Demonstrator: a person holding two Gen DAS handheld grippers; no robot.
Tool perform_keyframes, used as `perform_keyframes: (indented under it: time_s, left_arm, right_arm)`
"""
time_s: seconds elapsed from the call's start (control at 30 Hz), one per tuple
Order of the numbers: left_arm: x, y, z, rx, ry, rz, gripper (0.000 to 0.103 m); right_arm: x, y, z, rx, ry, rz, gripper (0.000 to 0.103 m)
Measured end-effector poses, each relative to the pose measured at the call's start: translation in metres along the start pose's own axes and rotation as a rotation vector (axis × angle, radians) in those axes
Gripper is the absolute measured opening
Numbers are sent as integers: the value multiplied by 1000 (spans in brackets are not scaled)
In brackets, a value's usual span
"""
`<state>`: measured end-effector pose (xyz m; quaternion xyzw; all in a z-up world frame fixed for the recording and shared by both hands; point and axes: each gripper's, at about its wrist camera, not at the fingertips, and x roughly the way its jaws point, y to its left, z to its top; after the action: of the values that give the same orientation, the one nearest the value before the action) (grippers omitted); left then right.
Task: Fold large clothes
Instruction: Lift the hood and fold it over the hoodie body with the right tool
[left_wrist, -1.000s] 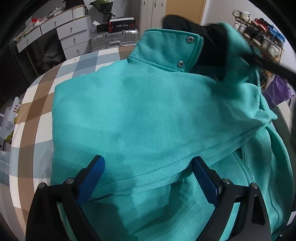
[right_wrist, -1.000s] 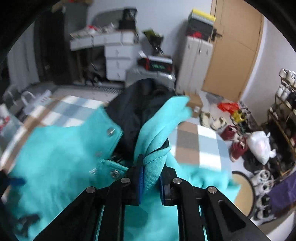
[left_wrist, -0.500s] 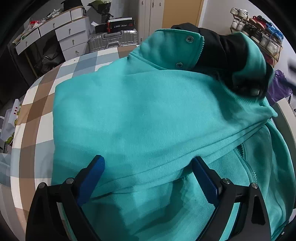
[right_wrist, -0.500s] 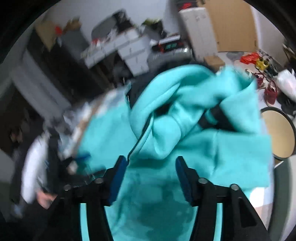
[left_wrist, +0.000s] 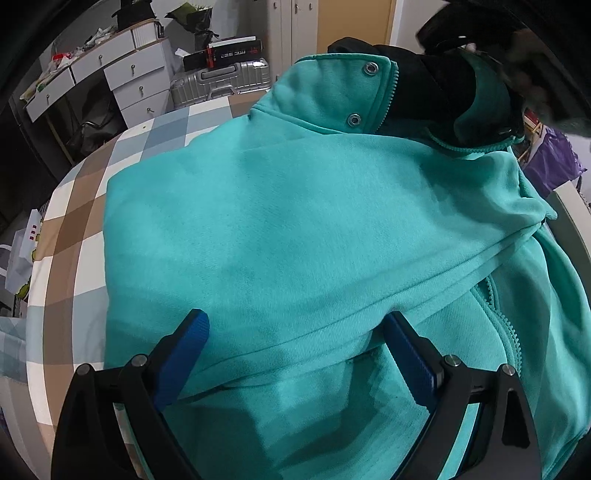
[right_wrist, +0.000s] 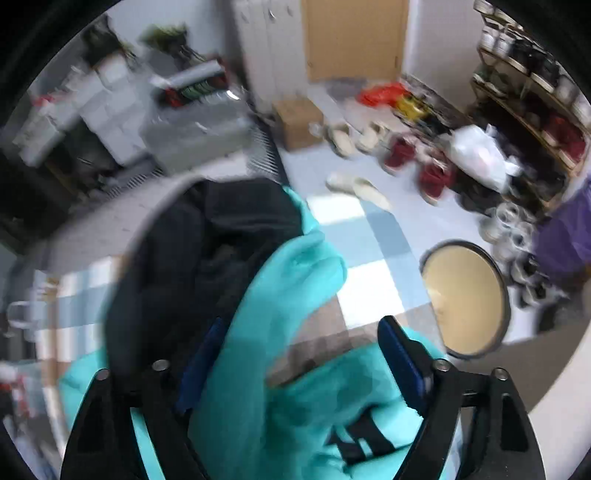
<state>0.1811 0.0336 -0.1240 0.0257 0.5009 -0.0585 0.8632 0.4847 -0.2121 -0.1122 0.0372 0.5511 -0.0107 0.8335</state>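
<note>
both hand-held gripper (left_wrist: 295, 339) jaws straddle teal jacket (left_wrist: 295, 221) folds.

The right wrist view is blurred by motion: the shelves and drawers (right_wrist: 110, 107) at the back are only smears, the shoes (right_wrist: 369, 140) on the floor have no clear shape, and the black print (right_wrist: 360, 441) on the teal jacket (right_wrist: 280, 332) can't be read. The jacket hides most of the left blue pad (right_wrist: 201, 363) of the right gripper (right_wrist: 299, 365). In the left wrist view a dark blurred shape (left_wrist: 480, 22) at the top right edge can't be identified, and the jacket's lower part is cut by the frame edge and covered by the left gripper (left_wrist: 295, 354).
</note>
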Motion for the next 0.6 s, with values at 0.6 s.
perform_keyframes:
  time_s: [0.6]
  left_arm:
    - [-64, 63, -5, -411, -205, -207, 92]
  right_arm:
    - [-168, 65, -258, -715, -666, 213, 12]
